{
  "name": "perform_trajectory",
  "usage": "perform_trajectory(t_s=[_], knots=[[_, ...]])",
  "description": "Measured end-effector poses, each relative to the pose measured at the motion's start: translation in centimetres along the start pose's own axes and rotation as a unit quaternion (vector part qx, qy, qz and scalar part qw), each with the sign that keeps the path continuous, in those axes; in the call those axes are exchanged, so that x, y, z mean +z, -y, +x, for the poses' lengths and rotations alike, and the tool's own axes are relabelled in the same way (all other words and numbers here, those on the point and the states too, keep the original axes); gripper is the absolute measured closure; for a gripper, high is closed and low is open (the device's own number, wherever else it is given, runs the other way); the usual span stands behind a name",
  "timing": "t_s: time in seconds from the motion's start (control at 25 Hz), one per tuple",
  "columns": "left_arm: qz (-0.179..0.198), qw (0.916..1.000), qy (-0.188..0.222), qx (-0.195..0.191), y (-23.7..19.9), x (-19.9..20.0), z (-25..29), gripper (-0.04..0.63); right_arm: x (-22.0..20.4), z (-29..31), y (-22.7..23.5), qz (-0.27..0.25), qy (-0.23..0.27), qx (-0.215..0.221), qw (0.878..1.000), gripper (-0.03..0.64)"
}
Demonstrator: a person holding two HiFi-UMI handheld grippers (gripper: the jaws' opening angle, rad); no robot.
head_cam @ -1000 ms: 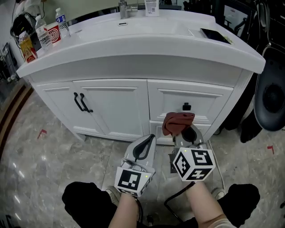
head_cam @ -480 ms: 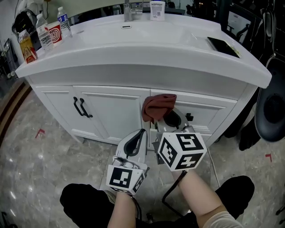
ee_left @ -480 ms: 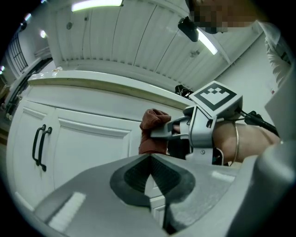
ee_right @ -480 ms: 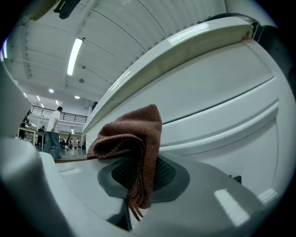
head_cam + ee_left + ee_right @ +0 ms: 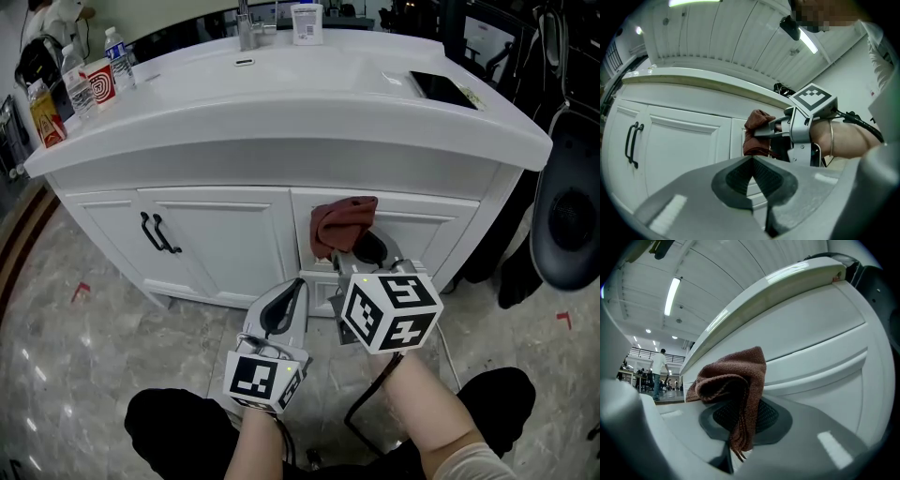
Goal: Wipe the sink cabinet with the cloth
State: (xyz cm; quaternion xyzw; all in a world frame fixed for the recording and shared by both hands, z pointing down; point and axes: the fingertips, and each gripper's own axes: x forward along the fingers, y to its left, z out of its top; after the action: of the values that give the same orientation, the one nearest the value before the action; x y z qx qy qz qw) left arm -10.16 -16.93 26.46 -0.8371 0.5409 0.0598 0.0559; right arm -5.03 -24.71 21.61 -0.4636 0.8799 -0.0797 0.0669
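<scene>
Right claw (image 5: 367,251) pinching cloth (image 5: 342,223) at upper drawer front of sink cabinet (image 5: 220,234), right of doors. Left claw (image 5: 284,314) pressed together, empty. I judge wiping under way, most faces left.

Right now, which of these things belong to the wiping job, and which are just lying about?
Part of the job:
- cloth, clamped in the jaws of the right gripper
- sink cabinet, right in front of the cloth

Just lying about:
- water bottles
- red-and-white box
- dark flat panel on the countertop
- black chair
- left gripper, jaws together, empty
</scene>
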Motion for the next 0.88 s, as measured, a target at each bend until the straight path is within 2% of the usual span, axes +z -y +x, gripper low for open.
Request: perform_trajectory(t_s=[0.32, 0.6, 0.88], knots=[[0.013, 0.9988, -0.004, -0.047, 3.8, -1.2, 1.2, 0.595, 1.0, -2.8, 3.8, -0.007, 0.003, -0.032, 0.999, 0.534], [0.014, 0.9973, -0.006, -0.072, 7.0, -1.1, 2.1, 0.595, 2.0, -5.9, 8.3, 0.012, 0.014, -0.073, 0.997, 0.534], [0.013, 0.9951, -0.012, -0.097, 9.6, -2.1, 3.0, 0.595, 2.7, -8.5, 12.1, 0.001, 0.018, -0.118, 0.993, 0.534]])
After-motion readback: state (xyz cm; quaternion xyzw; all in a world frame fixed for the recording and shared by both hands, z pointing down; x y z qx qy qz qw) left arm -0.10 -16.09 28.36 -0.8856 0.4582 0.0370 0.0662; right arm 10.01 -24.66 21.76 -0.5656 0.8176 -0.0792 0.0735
